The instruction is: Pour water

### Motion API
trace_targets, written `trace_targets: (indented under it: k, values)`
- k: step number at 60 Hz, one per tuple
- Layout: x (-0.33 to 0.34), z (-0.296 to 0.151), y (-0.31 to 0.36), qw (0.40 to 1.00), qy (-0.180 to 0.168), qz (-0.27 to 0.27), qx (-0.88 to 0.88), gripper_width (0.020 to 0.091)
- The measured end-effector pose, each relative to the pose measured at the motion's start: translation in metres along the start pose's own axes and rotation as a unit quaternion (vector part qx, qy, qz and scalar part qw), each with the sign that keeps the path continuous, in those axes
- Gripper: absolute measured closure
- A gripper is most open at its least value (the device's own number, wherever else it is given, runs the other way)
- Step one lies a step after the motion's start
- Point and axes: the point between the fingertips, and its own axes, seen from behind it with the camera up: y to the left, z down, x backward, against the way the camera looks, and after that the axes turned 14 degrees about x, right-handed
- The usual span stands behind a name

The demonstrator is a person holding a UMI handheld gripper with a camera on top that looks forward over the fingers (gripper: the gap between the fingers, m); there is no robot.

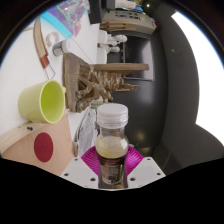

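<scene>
A small clear bottle (112, 145) with a white cap and a dark label near its base stands upright between my fingers. Its fill looks pale beige. My gripper (112, 166) is shut on the bottle, and the magenta pads (92, 158) press on both of its sides. A yellow-green cup (42, 100) sits on the white table beyond the fingers to the left, its mouth turned toward me and apart from the bottle.
A wooden rack (95, 80) stands behind the bottle, right of the cup. A light wooden box with a red circle (40, 145) lies near the left finger. A tall black appliance (175, 90) fills the right side. Cluttered items sit at the back.
</scene>
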Motion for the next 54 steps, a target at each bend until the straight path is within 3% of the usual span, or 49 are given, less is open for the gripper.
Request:
trace_targets:
  k: [16, 28, 42, 54]
  values:
    - [-0.015, -0.029, 0.019, 0.981, -0.038, 0.035, 0.184, 0.0828]
    - [-0.016, -0.031, 0.019, 0.988, -0.040, 0.016, 0.147, 0.0827]
    - [-0.005, -0.012, 0.011, 0.981, -0.009, -0.096, -0.169, 0.0826]
    - [0.004, -0.011, 0.033, 0.850, -0.017, -0.222, -0.478, 0.0826]
